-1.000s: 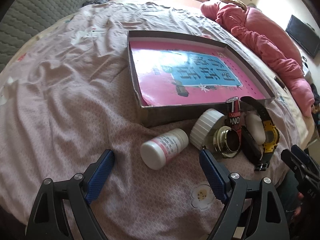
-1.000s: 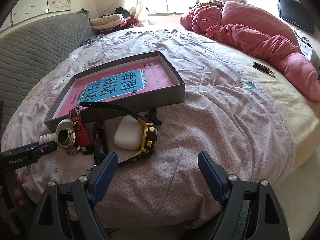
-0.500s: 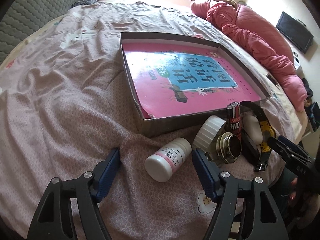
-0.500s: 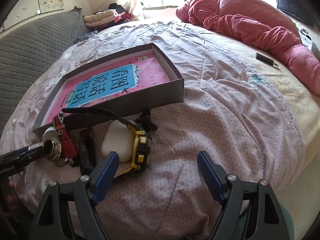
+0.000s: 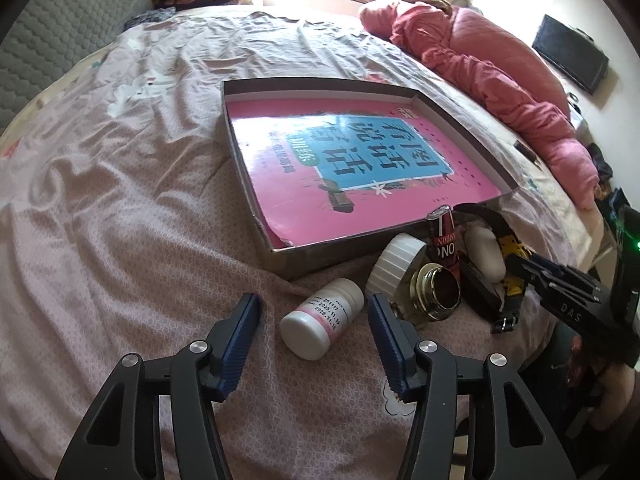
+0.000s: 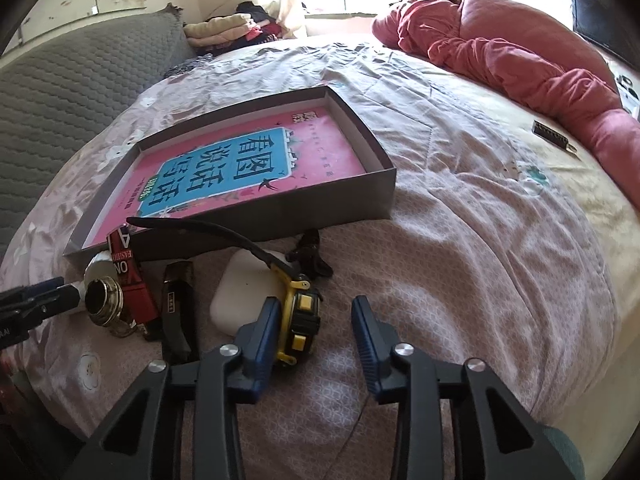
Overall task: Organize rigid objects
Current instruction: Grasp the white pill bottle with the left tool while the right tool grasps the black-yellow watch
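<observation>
A white pill bottle (image 5: 320, 324) with a pink label lies on its side on the bedsheet, between the blue pads of my left gripper (image 5: 314, 332). Those jaws are closing, with a gap still on each side of the bottle. My right gripper (image 6: 316, 332) is closing around a yellow and black watch (image 6: 300, 316). The watch sits against the left pad (image 6: 262, 336), clear of the right one. A grey box (image 5: 280, 256) holding a pink book lies just beyond.
Beside the box lie a white ribbed jar (image 5: 396, 264) with a gold rim (image 5: 436, 292), a red tube (image 5: 444, 240), a white case (image 6: 240, 300), a flat black bar (image 6: 176, 304) and a black clip (image 6: 310, 256). A pink quilt (image 6: 500, 52) is bunched at the back right.
Both pairs of jaws have narrowed. The left gripper has closed in around the pill bottle. The right gripper has moved down toward the watch, which now sits between its pads.
</observation>
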Tool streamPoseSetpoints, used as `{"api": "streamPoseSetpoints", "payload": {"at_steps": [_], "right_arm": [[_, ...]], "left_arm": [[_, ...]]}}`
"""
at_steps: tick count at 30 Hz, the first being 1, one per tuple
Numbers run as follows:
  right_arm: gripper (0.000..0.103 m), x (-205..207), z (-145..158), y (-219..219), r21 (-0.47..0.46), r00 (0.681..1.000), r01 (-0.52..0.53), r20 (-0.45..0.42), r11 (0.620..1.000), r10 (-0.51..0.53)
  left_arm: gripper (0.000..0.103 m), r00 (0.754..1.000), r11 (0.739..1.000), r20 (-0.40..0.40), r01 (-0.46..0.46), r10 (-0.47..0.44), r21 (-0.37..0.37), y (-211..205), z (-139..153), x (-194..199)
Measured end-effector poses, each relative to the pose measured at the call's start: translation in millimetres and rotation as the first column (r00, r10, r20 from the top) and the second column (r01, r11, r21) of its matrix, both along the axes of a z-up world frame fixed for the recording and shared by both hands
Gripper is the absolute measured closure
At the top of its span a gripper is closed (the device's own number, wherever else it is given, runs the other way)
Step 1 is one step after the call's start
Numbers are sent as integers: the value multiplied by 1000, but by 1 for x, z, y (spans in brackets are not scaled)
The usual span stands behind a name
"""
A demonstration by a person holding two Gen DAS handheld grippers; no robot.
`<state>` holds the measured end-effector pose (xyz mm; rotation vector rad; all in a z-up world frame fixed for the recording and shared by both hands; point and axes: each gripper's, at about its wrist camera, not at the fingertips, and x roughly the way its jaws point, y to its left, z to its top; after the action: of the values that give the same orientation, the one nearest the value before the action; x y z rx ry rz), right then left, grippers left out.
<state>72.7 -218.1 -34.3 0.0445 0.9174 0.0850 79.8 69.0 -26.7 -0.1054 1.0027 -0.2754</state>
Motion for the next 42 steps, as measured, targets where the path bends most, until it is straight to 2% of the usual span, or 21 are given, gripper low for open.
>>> {"api": "streamPoseSetpoints", "payload": {"at_steps": [3, 12, 17, 21, 24, 30, 36, 42], "right_arm": [[67, 0, -1, -1, 11, 1000, 3, -1, 1000, -3], [67, 1, -2, -2, 6, 1000, 2, 0, 1000, -2], [67, 2, -3, -3, 5, 1000, 2, 1, 1000, -2], [73, 2, -3, 0, -6, 1000, -16, 1, 1000, 16], [79, 2, -2, 3, -14, 999, -32, 4, 999, 32], [80, 0, -1, -1, 17, 999, -36, 7, 999, 36], [82, -2, 1, -4, 48, 999, -43, 17, 998, 42], [82, -5, 3, -5, 65, 999, -44, 30, 997, 42]], "left_arm": [[53, 999, 999, 2, 49, -49, 22, -5, 1, 4], [55, 985, 982, -30, 171, -170, 74, -23, -7, 10], [59, 977, 973, -51, 210, -206, 99, -30, -15, 13], [67, 974, 971, -56, 226, -222, 82, -35, -15, 14], [69, 973, 970, -65, 228, -223, 84, -37, -16, 14], [76, 982, 983, -87, 174, -169, 62, -33, -16, 15], [76, 995, 999, -88, 48, -48, 4, -28, -17, 6], [76, 997, 998, -72, -40, 38, -37, -29, -12, -4]]}}
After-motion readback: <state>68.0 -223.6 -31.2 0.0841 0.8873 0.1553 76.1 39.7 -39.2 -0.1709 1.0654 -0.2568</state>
